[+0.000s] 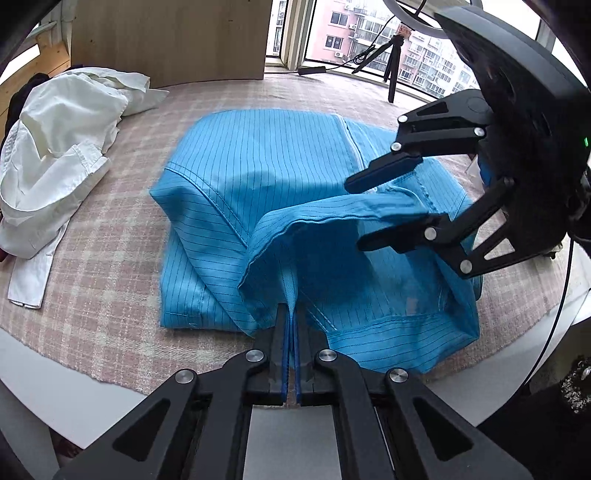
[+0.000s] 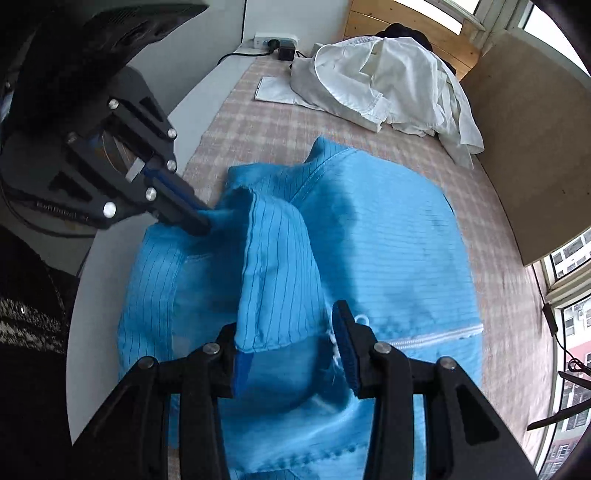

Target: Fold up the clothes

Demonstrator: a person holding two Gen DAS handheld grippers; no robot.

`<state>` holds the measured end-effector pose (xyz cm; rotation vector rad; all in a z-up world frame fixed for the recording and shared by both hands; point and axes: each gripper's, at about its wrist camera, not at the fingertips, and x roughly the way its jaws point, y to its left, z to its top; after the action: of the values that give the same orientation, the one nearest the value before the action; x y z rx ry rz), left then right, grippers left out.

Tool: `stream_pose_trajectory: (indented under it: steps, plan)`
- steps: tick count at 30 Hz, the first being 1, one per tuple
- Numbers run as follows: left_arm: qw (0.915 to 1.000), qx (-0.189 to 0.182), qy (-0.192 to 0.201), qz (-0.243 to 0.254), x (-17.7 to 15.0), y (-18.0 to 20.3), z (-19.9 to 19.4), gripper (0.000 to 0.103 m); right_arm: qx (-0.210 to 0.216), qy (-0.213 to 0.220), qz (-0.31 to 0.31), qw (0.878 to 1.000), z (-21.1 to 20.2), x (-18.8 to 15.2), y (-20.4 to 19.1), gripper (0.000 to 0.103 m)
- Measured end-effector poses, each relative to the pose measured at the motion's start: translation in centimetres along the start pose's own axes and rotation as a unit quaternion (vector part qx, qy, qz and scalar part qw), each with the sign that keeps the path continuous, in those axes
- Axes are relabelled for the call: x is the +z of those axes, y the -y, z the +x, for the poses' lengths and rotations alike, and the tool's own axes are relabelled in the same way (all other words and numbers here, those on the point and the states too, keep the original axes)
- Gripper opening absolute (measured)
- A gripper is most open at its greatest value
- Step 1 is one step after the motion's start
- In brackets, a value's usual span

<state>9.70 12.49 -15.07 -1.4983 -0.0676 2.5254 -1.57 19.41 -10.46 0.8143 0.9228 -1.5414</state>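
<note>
Two views differ: only the right shows the white wall socket [image 2: 275, 38]; the left hand-held gripper [image 1: 291, 317] pinches the blue pinstriped cloth garment [image 1: 266, 155], while the right hand-held gripper [image 2: 291, 343] stands spread.

Windows: daylit panes [image 1: 332, 33] along the far edge, apartment blocks outside.
Wood panel [image 1: 173, 40]: upright at the worktop's far edge.
Worktop cover: pink plaid cloth [image 1: 96, 236].
Wall: white, power strip [image 2: 275, 38] at its foot.
</note>
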Motion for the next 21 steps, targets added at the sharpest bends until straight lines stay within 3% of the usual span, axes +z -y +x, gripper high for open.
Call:
stream_pose_trajectory:
  steps: [2,3,5,12,16,21]
  plan:
    - [1.0000,0.001,0.005,0.002,-0.1,0.1,-0.2,0.001,0.058,0.011,0.052,0.997,0.1,0.5,1.6,0.037]
    - [1.0000,0.003,0.007,0.003,-0.1,0.1,-0.3,0.000,0.080,0.016,0.079,0.993,0.0,0.6,2.4,0.023]
    - [0.9999,0.009,0.013,0.002,-0.2,0.0,-0.3,0.000,0.116,0.019,0.130,0.985,-0.2,0.7,3.9,0.011]
    - [0.9986,0.004,0.023,0.047,-1.2,1.2,-1.1,0.000,0.224,0.037,0.225,0.948,0.3,1.4,9.0,0.002]
    - [0.9991,0.001,0.009,0.042,-1.2,0.7,-1.3,0.000,0.217,0.002,0.294,0.931,2.8,0.6,12.3,0.002]
    - [0.9980,0.015,0.011,0.060,-0.3,1.0,-2.2,0.004,0.201,-0.021,0.275,0.940,3.0,0.9,11.1,0.008]
